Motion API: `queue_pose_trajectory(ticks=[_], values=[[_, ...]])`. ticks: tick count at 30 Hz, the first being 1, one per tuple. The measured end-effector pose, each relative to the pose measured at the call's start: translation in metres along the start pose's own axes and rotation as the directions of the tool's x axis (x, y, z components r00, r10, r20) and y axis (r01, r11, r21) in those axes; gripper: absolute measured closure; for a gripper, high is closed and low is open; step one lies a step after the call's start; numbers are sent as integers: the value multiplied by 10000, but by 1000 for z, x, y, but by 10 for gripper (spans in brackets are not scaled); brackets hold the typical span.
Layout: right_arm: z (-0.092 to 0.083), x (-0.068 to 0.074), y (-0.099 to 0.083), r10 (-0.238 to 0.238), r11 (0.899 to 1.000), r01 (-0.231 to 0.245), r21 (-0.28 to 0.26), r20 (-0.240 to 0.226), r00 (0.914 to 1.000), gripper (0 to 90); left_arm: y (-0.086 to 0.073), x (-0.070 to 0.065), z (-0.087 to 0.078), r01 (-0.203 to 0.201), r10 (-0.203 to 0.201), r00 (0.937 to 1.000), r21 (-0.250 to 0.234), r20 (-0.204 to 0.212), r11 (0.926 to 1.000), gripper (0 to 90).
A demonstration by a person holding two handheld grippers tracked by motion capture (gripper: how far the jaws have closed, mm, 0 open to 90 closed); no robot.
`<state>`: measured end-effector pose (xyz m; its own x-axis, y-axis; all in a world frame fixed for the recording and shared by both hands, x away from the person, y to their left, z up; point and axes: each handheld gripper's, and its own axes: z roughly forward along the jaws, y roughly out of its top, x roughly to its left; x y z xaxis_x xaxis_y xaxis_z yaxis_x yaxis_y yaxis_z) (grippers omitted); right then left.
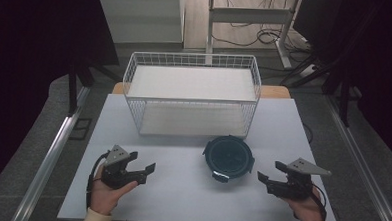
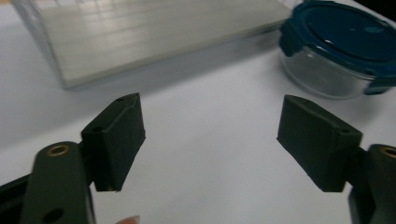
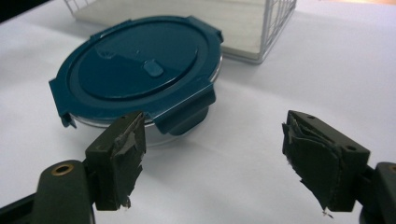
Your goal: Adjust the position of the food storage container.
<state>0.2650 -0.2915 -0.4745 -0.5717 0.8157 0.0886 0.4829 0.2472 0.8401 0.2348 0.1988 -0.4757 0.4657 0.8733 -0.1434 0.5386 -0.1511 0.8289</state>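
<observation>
I find no text, label, brand, number or sign that I can read here. The container lid (image 3: 140, 65) carries only moulded shapes, no letters I can make out, and the basket (image 1: 192, 93) bears no markings.

White table (image 1: 180, 190), white wire basket (image 1: 192, 93) at the back, round dark blue box (image 1: 228, 157) just in front of basket, left gripper (image 1: 142, 170) and right gripper (image 1: 267, 176) either side of box, jaws apart
</observation>
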Motion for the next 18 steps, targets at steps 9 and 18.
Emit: queue_pose_trajectory(ticks=[9,18], values=[[-10,-8,-3,194,9996,-186,-215,401,9990,245,-4,-2,5,123,-121,9998,-99,181,9999,248],[5,-8,9,107,9999,-106,-43,232,9997,294,-11,-6,-1,99,-105,9996,227,260,9997,251]])
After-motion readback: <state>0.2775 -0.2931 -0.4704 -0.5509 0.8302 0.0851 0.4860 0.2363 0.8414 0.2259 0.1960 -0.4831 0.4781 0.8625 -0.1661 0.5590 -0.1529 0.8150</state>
